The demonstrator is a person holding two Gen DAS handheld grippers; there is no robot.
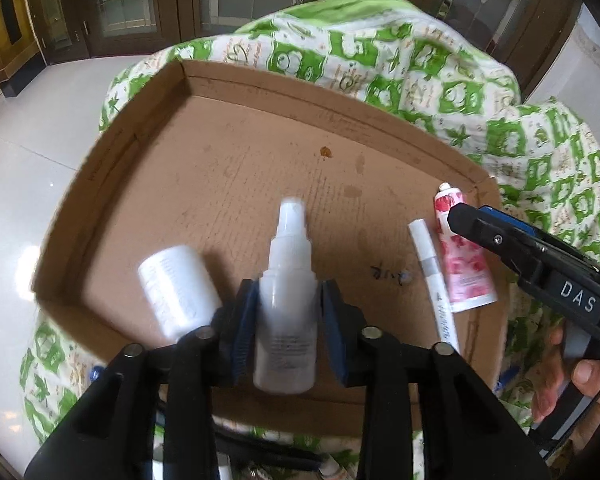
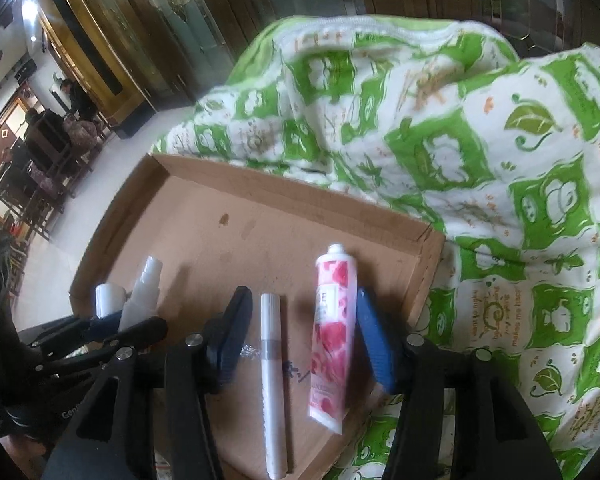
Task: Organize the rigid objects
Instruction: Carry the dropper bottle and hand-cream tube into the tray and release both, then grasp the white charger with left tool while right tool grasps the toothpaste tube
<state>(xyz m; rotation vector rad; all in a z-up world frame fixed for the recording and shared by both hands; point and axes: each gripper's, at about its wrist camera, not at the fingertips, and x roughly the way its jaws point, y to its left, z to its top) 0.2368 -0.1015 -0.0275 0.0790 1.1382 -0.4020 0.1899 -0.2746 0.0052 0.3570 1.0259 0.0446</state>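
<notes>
Translucent plastic spray bottle [image 1: 286, 300] pinched in left gripper [image 1: 287, 334] jaws, right gripper [image 2: 300, 344] jaws spread, flat cardboard tray [image 1: 228, 168]

Right gripper [image 2: 300, 344]: held wide open over the box.
Box [image 2: 260, 192]: flat, brown, laid on the green blanket [image 2: 480, 160].
Between the fingers: white pen [image 2: 272, 364] and pink tube [image 2: 332, 332], side by side.
At 9 o'clock: left gripper [image 2: 138, 326], clear bottle [image 2: 142, 292], white jar [image 2: 109, 300].

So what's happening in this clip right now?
A person is sorting toiletries into a shallow cardboard tray on a green-patterned quilt. The left gripper has its fingers around a translucent spray bottle, beside a white bottle. The right gripper is open above a white pen and a rose-print tube, holding neither.
</notes>
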